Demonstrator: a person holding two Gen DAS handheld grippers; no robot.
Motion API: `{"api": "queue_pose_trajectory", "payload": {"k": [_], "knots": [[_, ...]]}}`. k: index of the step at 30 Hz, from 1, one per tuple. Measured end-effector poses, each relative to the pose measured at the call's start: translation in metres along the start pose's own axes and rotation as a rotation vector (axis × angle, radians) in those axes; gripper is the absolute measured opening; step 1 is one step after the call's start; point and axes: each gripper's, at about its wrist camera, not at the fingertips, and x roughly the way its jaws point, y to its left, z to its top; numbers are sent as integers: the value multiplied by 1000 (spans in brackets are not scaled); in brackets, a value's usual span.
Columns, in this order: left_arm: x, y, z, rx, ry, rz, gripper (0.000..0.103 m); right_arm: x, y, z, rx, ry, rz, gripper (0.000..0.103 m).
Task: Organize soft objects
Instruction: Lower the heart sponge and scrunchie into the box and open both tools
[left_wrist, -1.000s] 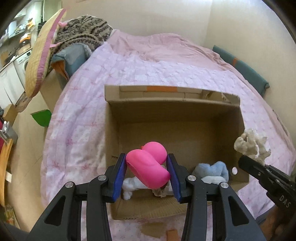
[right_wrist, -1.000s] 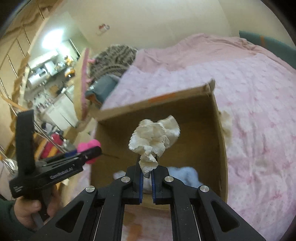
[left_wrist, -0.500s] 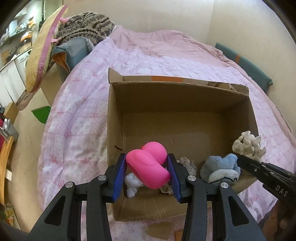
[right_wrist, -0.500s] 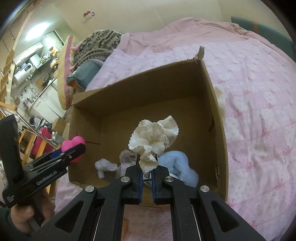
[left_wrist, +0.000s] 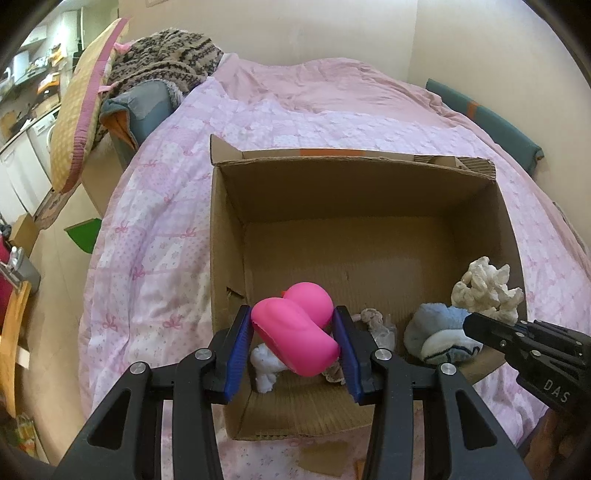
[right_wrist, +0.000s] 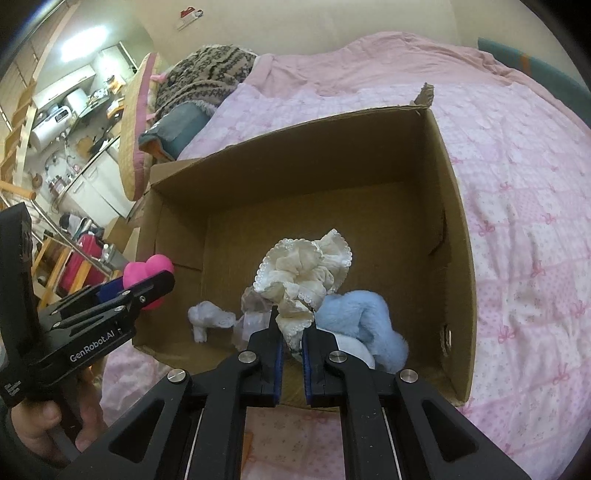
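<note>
An open cardboard box stands on the pink bed. My left gripper is shut on a pink soft toy above the box's near left part; it also shows in the right wrist view. My right gripper is shut on a cream frilly scrunchie above the box's near right part, seen in the left wrist view. Inside the box lie a light blue fluffy sock, a small white cloth piece and a greyish scrunchie.
The bed has a pink quilt. Pillows and a knitted blanket are piled at the bed's far left. A teal cushion lies along the right wall. The floor and kitchen furniture lie to the left.
Both grippers have moved forward and up over the box, so more of its inside and the items on its floor show. Both grips are unchanged.
</note>
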Motion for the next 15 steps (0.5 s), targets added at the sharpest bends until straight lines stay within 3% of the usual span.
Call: {"api": "queue_pose_trajectory", "payload": {"k": [6,9,15], "knots": [[-4,-3,-3,11,-17,-15,42,0,2,-1,-11,0,1,9],[-7,-3,-4,15,-29,-8,58,0,4,-2,-15,-3,3,9],[-12,-4,-3,9,-43,-2,70,-5,2,-3,-10,-19,3,9]]}}
